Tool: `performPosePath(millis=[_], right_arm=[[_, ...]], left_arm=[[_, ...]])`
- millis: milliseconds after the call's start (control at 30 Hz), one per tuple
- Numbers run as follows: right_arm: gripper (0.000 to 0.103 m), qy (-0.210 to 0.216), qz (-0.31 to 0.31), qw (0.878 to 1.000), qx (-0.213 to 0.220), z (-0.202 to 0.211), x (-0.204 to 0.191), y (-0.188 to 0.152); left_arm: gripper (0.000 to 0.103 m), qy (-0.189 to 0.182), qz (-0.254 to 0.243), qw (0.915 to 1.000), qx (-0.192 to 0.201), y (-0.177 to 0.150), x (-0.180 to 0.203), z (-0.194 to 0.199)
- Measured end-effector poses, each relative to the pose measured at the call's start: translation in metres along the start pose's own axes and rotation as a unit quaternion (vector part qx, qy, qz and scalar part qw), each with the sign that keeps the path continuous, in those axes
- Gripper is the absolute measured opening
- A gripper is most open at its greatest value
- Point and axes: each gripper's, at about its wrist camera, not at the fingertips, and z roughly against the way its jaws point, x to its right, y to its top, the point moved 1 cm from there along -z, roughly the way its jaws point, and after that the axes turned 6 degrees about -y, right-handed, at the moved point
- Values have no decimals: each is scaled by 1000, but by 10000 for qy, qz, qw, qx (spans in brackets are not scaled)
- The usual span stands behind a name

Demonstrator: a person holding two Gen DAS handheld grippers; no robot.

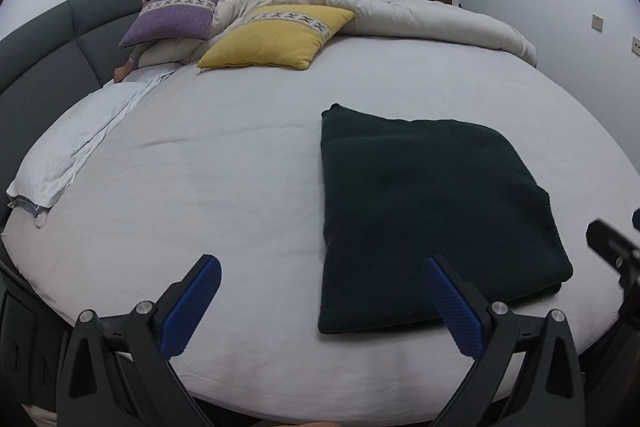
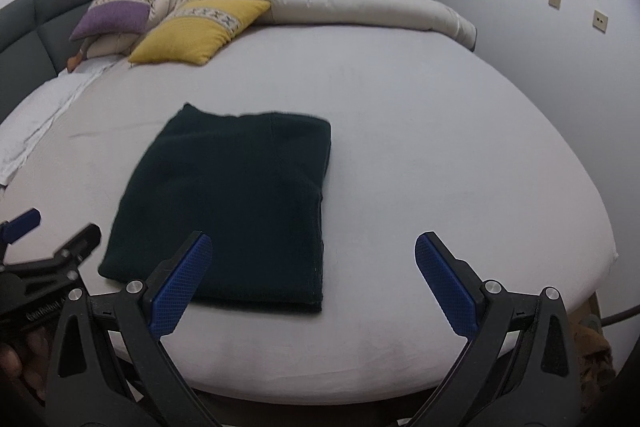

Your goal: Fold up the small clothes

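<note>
A dark green knitted garment [image 1: 432, 211] lies folded into a flat rectangle on the grey bed sheet [image 1: 200, 187]; it also shows in the right wrist view [image 2: 232, 203]. My left gripper [image 1: 320, 267] is open and empty, above the bed's near edge at the garment's front left corner. My right gripper [image 2: 312, 247] is open and empty, above the garment's front right corner. The left gripper shows at the left edge of the right wrist view [image 2: 52, 239], beside the garment.
A yellow pillow [image 1: 276, 37], a purple pillow [image 1: 172, 17] and a bunched beige duvet [image 1: 400, 11] lie at the far side. A white pillowcase [image 1: 72, 147] lies at the left. A grey headboard [image 1: 40, 59] curves behind. Wardrobe and door stand at the back.
</note>
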Motion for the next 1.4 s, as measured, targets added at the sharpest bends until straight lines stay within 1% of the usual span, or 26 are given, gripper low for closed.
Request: performPosePath(millis=[200, 1400], right_arm=[[103, -29, 75, 9999, -64, -15, -9, -9], [103, -27, 45, 9999, -118, -10, -17, -10]], left_arm=[[103, -21, 33, 10000, -43, -1, -2, -5], [103, -147, 179, 9997, -107, -4, -4, -5]])
